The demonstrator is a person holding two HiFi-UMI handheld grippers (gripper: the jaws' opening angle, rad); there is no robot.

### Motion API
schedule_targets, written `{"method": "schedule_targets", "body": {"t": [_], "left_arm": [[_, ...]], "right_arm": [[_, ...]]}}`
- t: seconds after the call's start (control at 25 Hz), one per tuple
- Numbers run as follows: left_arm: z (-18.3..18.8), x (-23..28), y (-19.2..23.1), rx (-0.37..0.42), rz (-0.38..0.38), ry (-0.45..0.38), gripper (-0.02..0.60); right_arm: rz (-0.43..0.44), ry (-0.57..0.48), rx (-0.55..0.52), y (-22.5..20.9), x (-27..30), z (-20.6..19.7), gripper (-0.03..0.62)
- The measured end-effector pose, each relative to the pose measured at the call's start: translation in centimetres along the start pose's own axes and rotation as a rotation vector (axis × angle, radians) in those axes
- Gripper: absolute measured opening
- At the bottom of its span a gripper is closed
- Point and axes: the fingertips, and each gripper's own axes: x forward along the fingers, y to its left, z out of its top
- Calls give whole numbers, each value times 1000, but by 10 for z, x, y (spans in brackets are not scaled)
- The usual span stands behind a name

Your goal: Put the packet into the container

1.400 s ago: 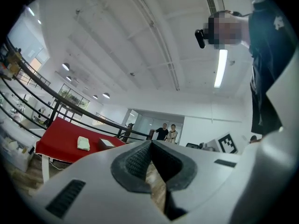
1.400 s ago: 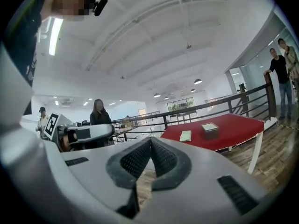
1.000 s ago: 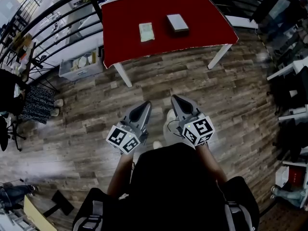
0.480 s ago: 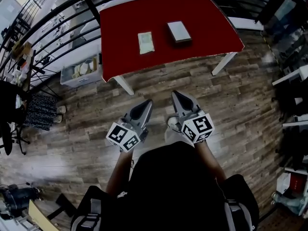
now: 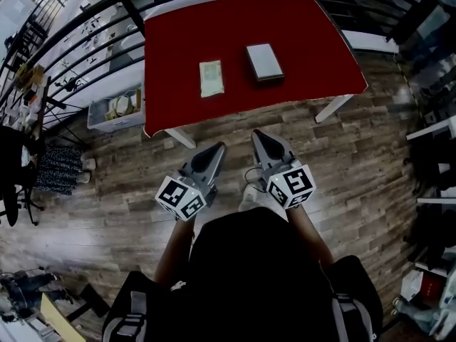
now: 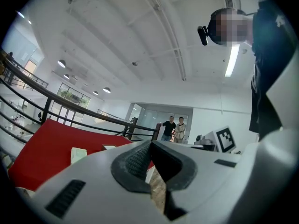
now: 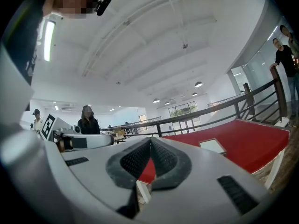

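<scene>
A pale packet lies flat on the red table, left of a shallow rectangular container with a dark rim. Both grippers hang over the wood floor, short of the table's near edge. My left gripper points up toward the table with its jaws shut and nothing in them. My right gripper is beside it, also shut and empty. In the left gripper view the packet shows on the red cloth beyond the closed fingertips. The right gripper view shows the container past its closed fingertips.
A black railing runs behind and left of the table. A grey bin of items stands on the floor at the table's left. White table legs reach down at the near corners. Furniture crowds the right side. People stand in the distance.
The table with the packet and container has come closer and shifted down in the head view. Both grippers keep their place in front of the body, still shut.
</scene>
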Motion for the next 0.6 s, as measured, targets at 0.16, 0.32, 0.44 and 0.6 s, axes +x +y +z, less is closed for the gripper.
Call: {"method": "schedule_targets", "body": {"t": [0.16, 0.32, 0.44, 0.6], "left_arm": [[-1, 39, 10, 14, 0, 31, 7], [-2, 61, 23, 9, 34, 39, 6], [-3, 64, 35, 3, 65, 66, 8], [-5, 71, 58, 12, 110, 61, 8]], "right_arm": [[1, 0, 20, -38, 16, 1, 20], [5, 12, 52, -65, 32, -7, 20], [19, 16, 79, -70, 43, -12, 20], [26, 28, 93, -80, 61, -21, 20]]}}
